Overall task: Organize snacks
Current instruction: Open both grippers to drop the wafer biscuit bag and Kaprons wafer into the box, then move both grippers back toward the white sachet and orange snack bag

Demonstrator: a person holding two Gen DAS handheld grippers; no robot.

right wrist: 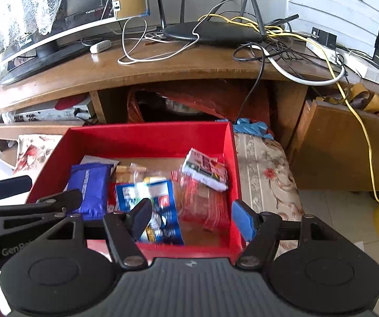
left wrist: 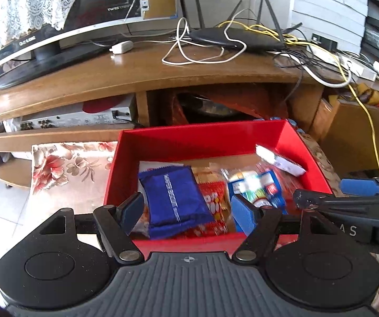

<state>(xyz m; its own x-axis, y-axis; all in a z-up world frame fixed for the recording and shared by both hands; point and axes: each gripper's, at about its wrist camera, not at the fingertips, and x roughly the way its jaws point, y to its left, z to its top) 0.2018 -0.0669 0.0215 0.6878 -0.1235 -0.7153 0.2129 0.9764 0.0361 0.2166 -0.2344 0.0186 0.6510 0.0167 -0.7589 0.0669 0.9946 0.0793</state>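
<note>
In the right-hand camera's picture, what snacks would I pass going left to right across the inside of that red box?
Dark blue packet → blue-and-white packet → clear red-printed wrapper → small white packet leaning by the red box's right wall.

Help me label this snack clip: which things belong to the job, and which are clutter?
Job: red box; blue packet; white packet; blue-and-white bag.
Clutter: router; monitor; cables; floral cloth.
</note>
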